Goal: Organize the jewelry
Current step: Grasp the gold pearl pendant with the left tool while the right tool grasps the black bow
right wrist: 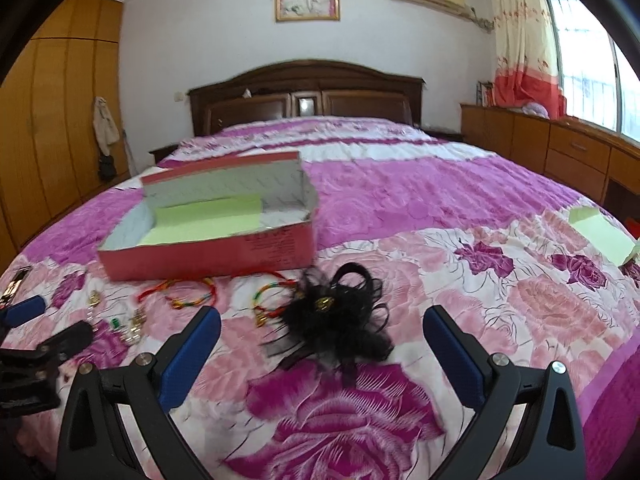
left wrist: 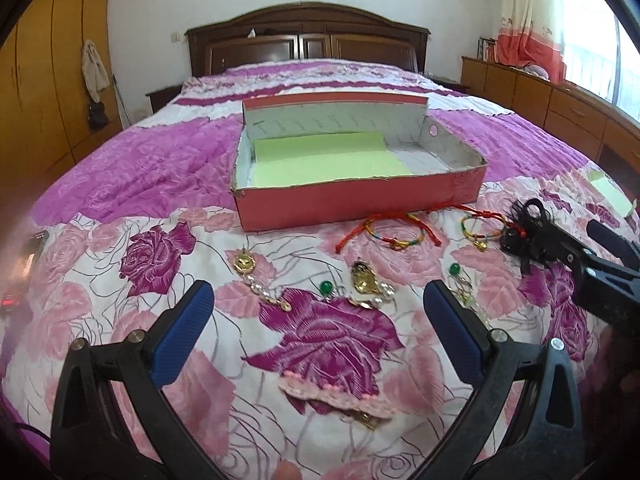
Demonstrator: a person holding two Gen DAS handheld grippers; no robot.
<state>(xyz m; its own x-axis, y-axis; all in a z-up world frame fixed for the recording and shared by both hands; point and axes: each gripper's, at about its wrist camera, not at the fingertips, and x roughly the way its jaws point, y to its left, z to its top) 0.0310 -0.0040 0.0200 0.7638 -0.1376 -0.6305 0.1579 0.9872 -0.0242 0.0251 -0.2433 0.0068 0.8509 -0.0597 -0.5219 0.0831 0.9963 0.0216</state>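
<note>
An open red box (left wrist: 352, 200) with a green paper lining lies on the floral bedspread; it also shows in the right wrist view (right wrist: 208, 256). In front of it lie two braided red cord bracelets (left wrist: 394, 232) (left wrist: 480, 226), gold and pearl earrings (left wrist: 256, 276) (left wrist: 366, 280), green-bead earrings (left wrist: 456, 276) and a pink crochet piece (left wrist: 332, 398). A black feather hair ornament (right wrist: 336, 320) lies right of the bracelets. My left gripper (left wrist: 320, 300) is open and empty above the earrings. My right gripper (right wrist: 322, 330) is open, with the black ornament between its fingers, untouched.
A green paper sheet (right wrist: 600, 236) lies at the bed's right edge. A phone-like object (right wrist: 12, 286) lies at the left edge. A wooden headboard (left wrist: 308, 40) stands at the far end, a wardrobe (right wrist: 60, 128) left, low cabinets (right wrist: 560, 148) right under the window.
</note>
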